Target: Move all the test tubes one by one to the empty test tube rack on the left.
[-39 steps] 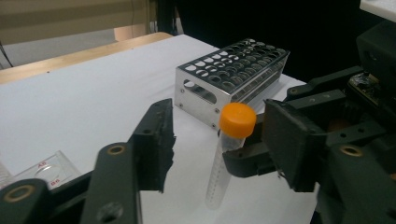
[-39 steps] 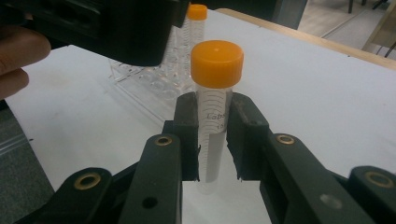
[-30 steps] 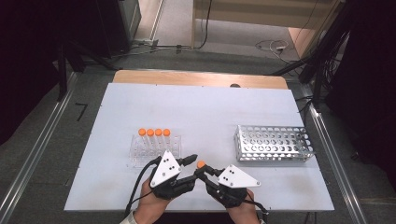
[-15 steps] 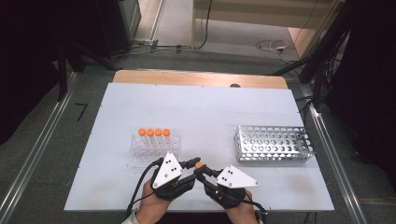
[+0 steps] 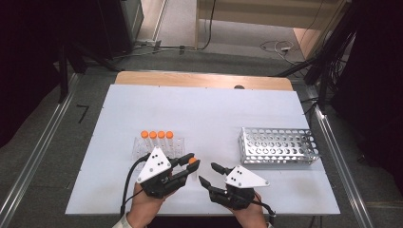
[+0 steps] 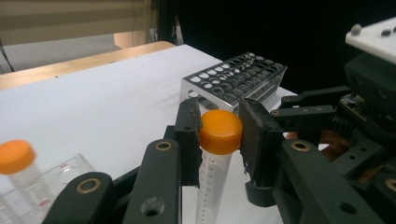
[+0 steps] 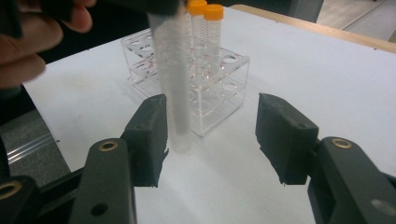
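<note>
An orange-capped tube (image 6: 218, 154) is held upright above the near part of the white counter (image 5: 209, 114), roughly midway between the two racks. It is clamped at its cap by the left gripper (image 6: 219, 135), whose jaws are closed against either side of the orange cap, as seen in the left gripper view. In the high view the cap is seen as an orange spot between the left gripper's (image 5: 190, 162) black jaws. The clear, graduated body of the tube hangs down below the cap, and in the right gripper view its lower end (image 7: 175, 93) is seen just above the counter, close beside one jaw of the right gripper (image 7: 210, 128).

The right gripper's jaws have just been opening and now stand apart; the tube is not pressed by them. In the high view the right gripper (image 5: 209, 175) is seen just beside the left one, both held by hands at the near edge.

Behind the left gripper a clear plastic rack (image 5: 159, 147) stands on the counter, with four more orange-capped tubes (image 5: 157, 135) set upright in a row along its far side. Well apart, on the right of the counter, a metal wire rack (image 5: 278, 145) is seen.
</note>
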A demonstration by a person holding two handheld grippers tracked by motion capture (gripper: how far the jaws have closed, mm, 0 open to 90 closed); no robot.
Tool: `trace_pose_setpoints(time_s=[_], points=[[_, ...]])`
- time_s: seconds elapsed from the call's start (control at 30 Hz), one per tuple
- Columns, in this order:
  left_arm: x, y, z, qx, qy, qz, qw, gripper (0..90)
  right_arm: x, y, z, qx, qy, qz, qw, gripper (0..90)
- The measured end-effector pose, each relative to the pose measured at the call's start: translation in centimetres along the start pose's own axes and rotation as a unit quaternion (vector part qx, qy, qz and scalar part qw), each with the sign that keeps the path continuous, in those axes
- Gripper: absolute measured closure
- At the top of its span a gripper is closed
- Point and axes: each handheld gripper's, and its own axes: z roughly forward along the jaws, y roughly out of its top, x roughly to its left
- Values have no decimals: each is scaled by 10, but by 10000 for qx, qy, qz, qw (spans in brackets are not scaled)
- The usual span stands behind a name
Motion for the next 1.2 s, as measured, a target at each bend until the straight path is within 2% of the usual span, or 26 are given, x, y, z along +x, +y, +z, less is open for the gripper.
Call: trace_pose_setpoints(time_s=[0.2,0.57,0.7,0.87,0.93,1.1,1.2], points=[[14,9,-16,-136,124,-184,9997,696,-8,-2,-6,12,-95,39,9999,392],[46,24,-50,-400,595,-467,9963,696,-24,-4,-17,-32,-258,232,9994,375],[54,25,-57,-403,827,-453,9947,696,-25,-5,-18,-36,-272,257,9993,375],[67,24,-63,-375,1136,-495,9916,696,-25,-5,-17,-13,-283,255,9993,363],[71,24,-65,-385,1293,-454,9898,696,-26,-5,-18,-15,-294,258,9992,367],[80,23,-68,-405,1498,-505,9866,696,-27,-5,-17,7,-294,299,9991,347],[85,22,-68,-394,1722,-449,9832,696,-28,-6,-16,90,-294,351,9989,312]])
